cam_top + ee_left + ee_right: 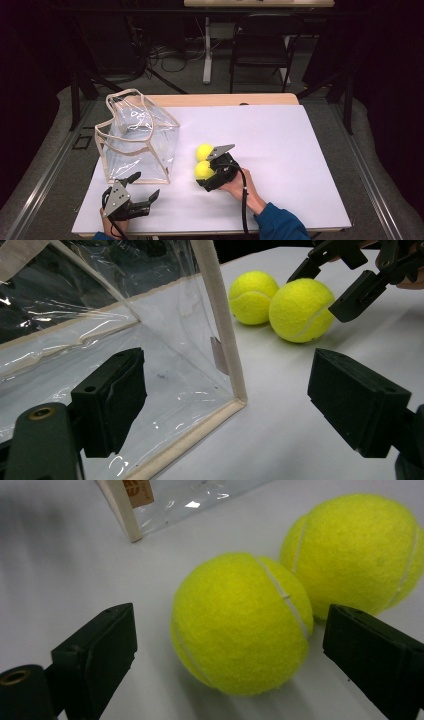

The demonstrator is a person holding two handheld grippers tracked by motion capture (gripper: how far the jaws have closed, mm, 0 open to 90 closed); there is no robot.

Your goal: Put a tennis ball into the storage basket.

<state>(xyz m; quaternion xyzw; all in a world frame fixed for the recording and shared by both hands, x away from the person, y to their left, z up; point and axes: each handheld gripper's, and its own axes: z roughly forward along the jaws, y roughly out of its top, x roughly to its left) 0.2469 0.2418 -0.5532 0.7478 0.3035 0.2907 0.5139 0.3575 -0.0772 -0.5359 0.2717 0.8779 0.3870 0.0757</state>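
Straddling the nearer tennis ball point(242, 625), the right gripper point(230, 645) has its jaws spread to either side of it, a gap showing at each pad. That ball touches the second tennis ball point(355, 550), both just beside the clear plastic bag point(137, 137). The left gripper point(142, 192) rests open-jawed at the bag's near corner, holding nothing.

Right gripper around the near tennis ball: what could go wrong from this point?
1. The near ball touches the far ball; as the right gripper closes, a jaw may nudge the far ball and send it rolling.
2. The jaws stand apart from the ball, so an off-centre close might squirt it away.
3. The clear bag sits nearby, unheld by the open left gripper.
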